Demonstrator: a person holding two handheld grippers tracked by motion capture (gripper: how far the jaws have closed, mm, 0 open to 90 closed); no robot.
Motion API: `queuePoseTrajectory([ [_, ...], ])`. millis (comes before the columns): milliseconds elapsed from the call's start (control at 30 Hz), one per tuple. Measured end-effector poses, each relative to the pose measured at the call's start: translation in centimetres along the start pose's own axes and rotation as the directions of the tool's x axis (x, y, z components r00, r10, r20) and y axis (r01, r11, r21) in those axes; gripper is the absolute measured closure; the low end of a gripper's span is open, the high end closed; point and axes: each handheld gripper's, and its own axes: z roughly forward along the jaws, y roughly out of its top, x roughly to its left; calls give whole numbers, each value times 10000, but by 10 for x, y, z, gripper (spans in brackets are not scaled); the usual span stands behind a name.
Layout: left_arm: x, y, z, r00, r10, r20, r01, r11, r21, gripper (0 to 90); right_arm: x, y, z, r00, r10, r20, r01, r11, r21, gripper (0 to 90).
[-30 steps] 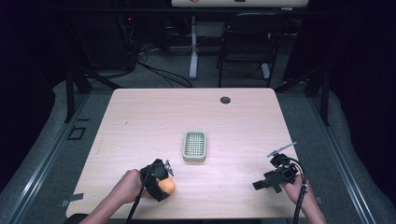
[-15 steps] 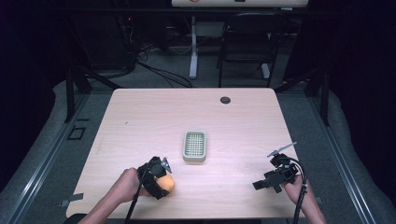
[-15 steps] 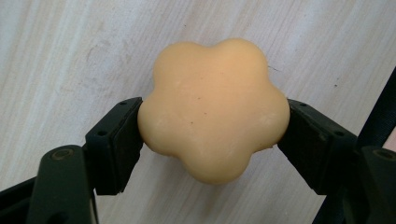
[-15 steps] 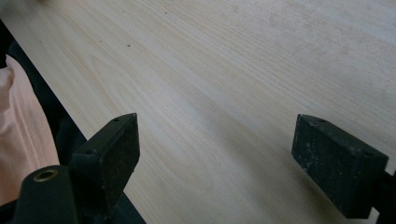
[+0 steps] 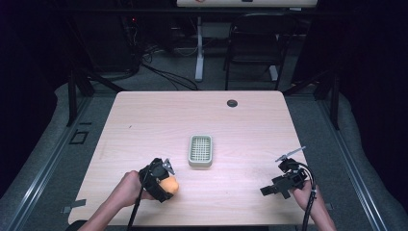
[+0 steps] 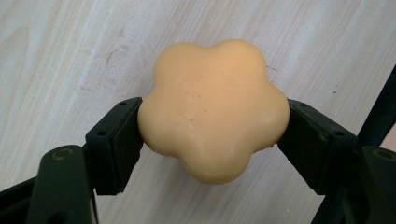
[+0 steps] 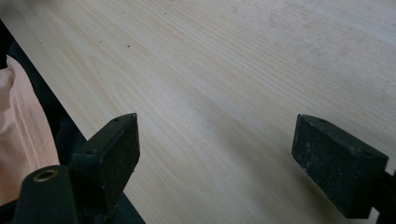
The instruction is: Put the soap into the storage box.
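Left gripper (image 6: 210, 126) clamped the flower-shaped soap (image 6: 212, 109), probably bound for the tray (image 5: 200, 150); right gripper (image 7: 215, 158) idled, jaws apart.

SITE: lab or recording room | EVIDENCE: pale wooden surface (image 5: 144, 120); loose black floor cables (image 5: 159, 72); dark folding chair (image 5: 252, 53); black surroundings

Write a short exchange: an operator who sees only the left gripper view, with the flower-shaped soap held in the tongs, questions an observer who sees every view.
Operator: My left tongs grip the soap. Is there somewhere to put it?
Observer: Yes, a white slotted dish lies mid-table, just beyond the soap and slightly to its right, with nothing in it.
Operator: What about the other hand?
Observer: The right tongs are open and hold nothing, over the near right part of the table.
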Motion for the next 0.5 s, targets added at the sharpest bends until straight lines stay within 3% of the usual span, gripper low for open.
queuePoseTrajectory([
  [100, 1, 0, -1, 10000, -4, 3, 4, 10000, -27, 254, 1, 0, 1, 9999, 104, 51, -103, 9999, -96, 150],
  [267, 3, 1, -4, 10000, -31, 7, 31, 9998, -174, 254, 0, 1, -1, 9999, -130, 40, 129, 9998, 158, 150],
  [333, 4, 1, -6, 10000, -50, -24, 49, 9997, -232, 254, 1, 0, 2, 9999, 115, 50, -114, 9998, -130, 150],
  [367, 5, 1, -6, 10000, -72, -23, 72, 9996, -271, 254, -1, 1, -1, 9998, -204, 65, 202, 9995, 250, 150],
  [400, 5, 1, -6, 10000, -72, -23, 72, 9996, -271, 253, -1, 1, -1, 9998, -204, 65, 202, 9995, 250, 150],
  [433, 6, 2, -7, 9999, -92, -47, 90, 9994, -325, 253, 0, 0, 1, 9999, 23, 106, -23, 10000, -15, 150],
  [500, 8, 2, -8, 9999, -136, -7, 136, 9992, -363, 254, 0, 0, 1, 10000, 18, 56, -18, 10000, -16, 150],
])
